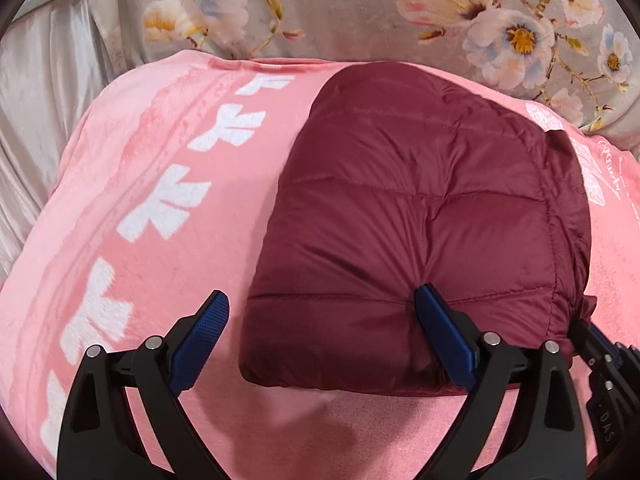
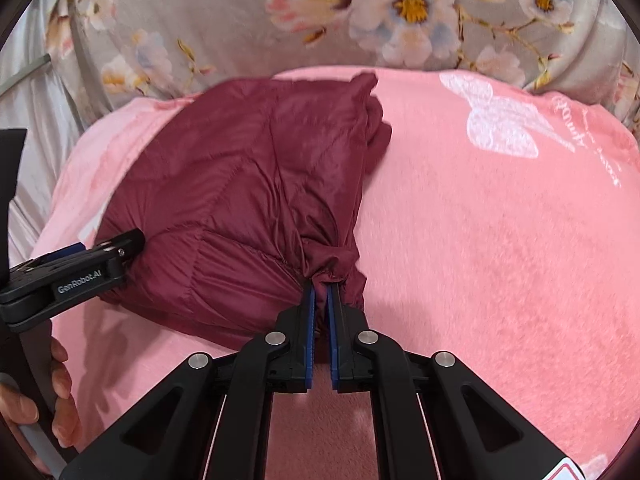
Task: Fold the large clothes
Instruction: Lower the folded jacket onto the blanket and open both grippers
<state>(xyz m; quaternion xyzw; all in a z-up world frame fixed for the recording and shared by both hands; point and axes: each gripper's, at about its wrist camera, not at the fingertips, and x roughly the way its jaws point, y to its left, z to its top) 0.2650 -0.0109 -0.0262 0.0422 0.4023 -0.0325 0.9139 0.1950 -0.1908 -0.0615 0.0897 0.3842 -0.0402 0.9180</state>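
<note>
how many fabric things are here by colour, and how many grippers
maroon puffer jacket: 1
pink blanket: 1
grey floral sheet: 1
grippers: 2, left gripper open, right gripper shut on the jacket
total: 5

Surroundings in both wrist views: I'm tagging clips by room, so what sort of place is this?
Probably a bedroom: the maroon puffer jacket lies on a pink plush blanket, with floral bedding behind it.
</note>
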